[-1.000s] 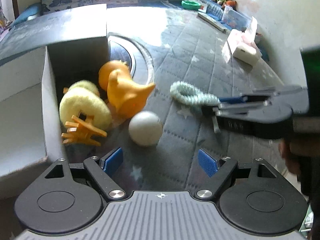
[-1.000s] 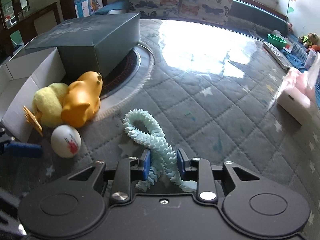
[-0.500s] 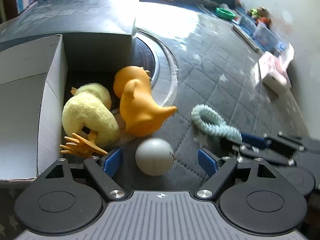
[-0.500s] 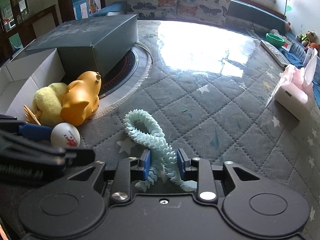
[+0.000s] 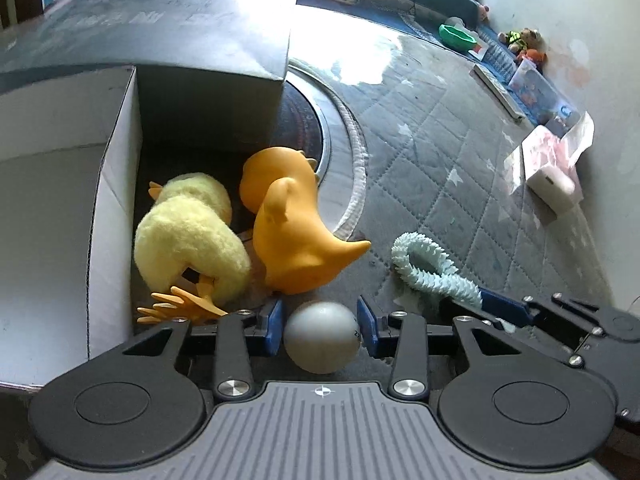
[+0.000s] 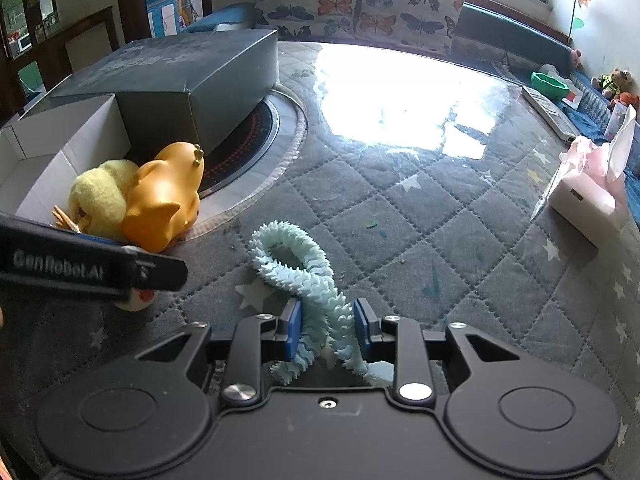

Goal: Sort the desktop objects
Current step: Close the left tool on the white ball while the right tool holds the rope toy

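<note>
Left gripper (image 5: 321, 327): a white ping-pong ball (image 5: 322, 336) is being bracketed between the blue pads, jaws narrowed to its sides; firm contact cannot be told. The ball is resting on the quilted table cover (image 5: 460, 184).

Right gripper (image 6: 326, 328): a pale-teal articulated toy snake (image 6: 298, 268) is being pinched at its tail end, the looped body lying on the cover ahead.

Just beyond the ball: an orange rubber animal toy (image 5: 292, 236) and a yellow plush duck (image 5: 188, 236) are being left untouched, lying together beside the open white cardboard box (image 5: 116, 216).

Progress: nothing is seen inside the box; sorting is judged early, four items remaining.
</note>
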The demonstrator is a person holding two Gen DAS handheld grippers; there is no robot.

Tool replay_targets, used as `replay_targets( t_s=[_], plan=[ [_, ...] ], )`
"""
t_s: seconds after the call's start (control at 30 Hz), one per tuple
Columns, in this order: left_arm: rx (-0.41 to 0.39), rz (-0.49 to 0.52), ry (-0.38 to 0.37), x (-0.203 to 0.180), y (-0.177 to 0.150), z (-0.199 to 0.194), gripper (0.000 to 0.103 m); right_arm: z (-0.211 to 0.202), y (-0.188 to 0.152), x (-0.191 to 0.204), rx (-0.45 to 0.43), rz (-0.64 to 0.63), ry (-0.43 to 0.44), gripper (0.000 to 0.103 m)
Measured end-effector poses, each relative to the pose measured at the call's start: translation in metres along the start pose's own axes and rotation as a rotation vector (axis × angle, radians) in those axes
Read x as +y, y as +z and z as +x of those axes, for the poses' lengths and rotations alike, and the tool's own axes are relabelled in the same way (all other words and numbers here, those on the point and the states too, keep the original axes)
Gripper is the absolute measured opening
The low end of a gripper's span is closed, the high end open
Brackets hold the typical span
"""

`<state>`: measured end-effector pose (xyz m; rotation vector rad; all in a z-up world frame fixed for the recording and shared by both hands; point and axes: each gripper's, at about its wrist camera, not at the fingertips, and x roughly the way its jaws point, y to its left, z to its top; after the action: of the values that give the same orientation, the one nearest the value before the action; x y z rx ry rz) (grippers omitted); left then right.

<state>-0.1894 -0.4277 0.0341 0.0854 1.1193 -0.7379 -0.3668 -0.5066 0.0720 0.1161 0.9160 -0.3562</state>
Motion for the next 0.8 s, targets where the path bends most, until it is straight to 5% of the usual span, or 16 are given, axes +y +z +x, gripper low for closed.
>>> replay_targets(
  t_s=[0.8],
  plan=[
    [0.04, 0.011, -0.032, -0.001, -0.011, -0.006, 0.042, -0.005, -0.006, 0.01, -0.008, -0.005, 0.006, 0.025]
  ],
)
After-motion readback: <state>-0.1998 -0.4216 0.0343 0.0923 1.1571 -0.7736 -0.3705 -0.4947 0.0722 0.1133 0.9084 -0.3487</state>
